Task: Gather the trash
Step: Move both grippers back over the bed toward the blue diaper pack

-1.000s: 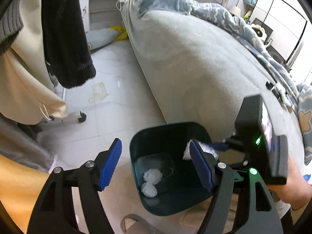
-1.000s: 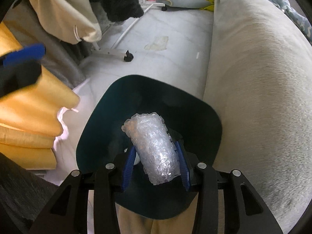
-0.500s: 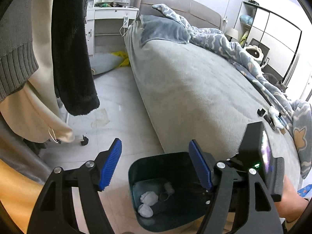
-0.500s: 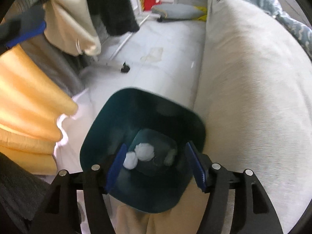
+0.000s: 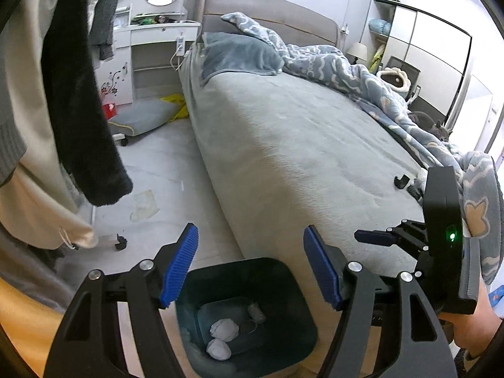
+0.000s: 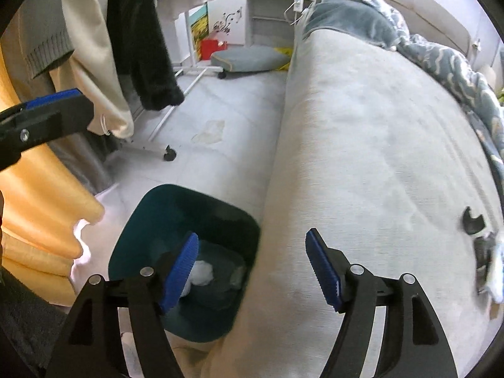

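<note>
A dark teal trash bin (image 5: 283,271) stands on the floor against the bed's side; it also shows in the right wrist view (image 6: 157,208). White crumpled wads (image 5: 223,330) and the clear bubble wrap (image 5: 255,312) lie in its bottom. My left gripper (image 5: 250,267) is open and empty above the bin. My right gripper (image 6: 252,271) is open and empty, over the bin's rim and the bed edge. A flat yellowish scrap (image 5: 145,204) lies on the floor; it shows in the right wrist view (image 6: 209,130) too. Small dark and white items (image 6: 482,245) lie on the bed at the right.
The grey bed (image 5: 299,145) with a blue patterned blanket (image 5: 362,75) fills the right. Hanging clothes (image 5: 85,110) on a wheeled rack (image 6: 168,154) crowd the left. A grey cushion (image 5: 141,119) lies on the far floor. Yellow fabric (image 6: 31,208) hangs at the left.
My right gripper opened and dropped the bubble wrap into the bin, then rose and swung right towards the bed. My left gripper lifted and tilted up, still open.
</note>
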`<act>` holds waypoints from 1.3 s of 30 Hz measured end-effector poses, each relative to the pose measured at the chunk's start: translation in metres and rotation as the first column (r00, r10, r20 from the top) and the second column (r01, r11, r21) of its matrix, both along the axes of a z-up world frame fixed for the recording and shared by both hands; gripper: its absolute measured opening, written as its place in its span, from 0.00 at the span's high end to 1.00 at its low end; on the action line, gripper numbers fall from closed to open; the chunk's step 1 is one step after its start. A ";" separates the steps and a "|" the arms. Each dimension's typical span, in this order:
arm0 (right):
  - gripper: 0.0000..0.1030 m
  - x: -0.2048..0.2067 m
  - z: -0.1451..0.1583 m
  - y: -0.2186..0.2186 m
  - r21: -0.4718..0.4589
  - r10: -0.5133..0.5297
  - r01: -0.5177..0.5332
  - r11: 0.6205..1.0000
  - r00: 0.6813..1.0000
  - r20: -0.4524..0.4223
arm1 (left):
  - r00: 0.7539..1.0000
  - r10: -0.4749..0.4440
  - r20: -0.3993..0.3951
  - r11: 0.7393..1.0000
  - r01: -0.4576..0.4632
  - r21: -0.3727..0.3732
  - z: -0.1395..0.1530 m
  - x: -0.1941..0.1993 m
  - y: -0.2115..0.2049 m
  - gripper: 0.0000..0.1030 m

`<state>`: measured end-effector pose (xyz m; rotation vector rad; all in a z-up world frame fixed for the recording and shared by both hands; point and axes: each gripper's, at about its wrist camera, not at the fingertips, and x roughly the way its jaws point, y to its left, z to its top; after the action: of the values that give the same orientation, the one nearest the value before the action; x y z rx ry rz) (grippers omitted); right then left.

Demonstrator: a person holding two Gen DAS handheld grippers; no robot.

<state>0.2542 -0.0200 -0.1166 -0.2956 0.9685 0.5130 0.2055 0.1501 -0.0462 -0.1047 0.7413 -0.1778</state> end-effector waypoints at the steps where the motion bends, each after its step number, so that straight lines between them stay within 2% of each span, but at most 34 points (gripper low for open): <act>1: 0.30 0.001 0.003 -0.006 0.003 -0.008 0.008 1.000 1.000 0.009 | 1.000 -0.003 0.003 1.000 0.003 0.003 0.001 0.001 -0.004 0.31; 8: 0.30 0.007 0.022 -0.043 0.009 -0.058 0.057 0.998 0.996 0.075 | 0.999 -0.042 0.020 0.999 0.042 0.001 0.006 0.009 -0.036 0.31; 18: 0.21 0.020 0.040 -0.109 0.050 -0.177 0.172 0.984 0.974 0.142 | 0.993 -0.106 0.045 0.994 0.106 0.000 0.010 0.020 -0.080 0.30; 24: 0.16 0.026 0.043 -0.155 0.096 -0.325 0.313 0.945 0.932 0.163 | 0.990 -0.133 0.043 0.991 0.133 0.007 0.009 0.030 -0.108 0.27; 32: 0.11 0.030 0.045 -0.214 0.110 -0.450 0.436 0.893 0.875 0.177 | 0.985 -0.168 0.040 0.986 0.167 0.027 0.005 0.044 -0.144 0.15; 39: 0.07 0.038 0.041 -0.253 0.143 -0.564 0.546 0.825 0.809 0.166 | 0.981 -0.194 0.032 0.981 0.193 0.024 0.001 0.055 -0.168 0.15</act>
<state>0.2919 -0.2726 -0.0756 0.0286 0.7814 -0.0193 0.2606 -0.0181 -0.0452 -0.0096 0.7191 -0.3563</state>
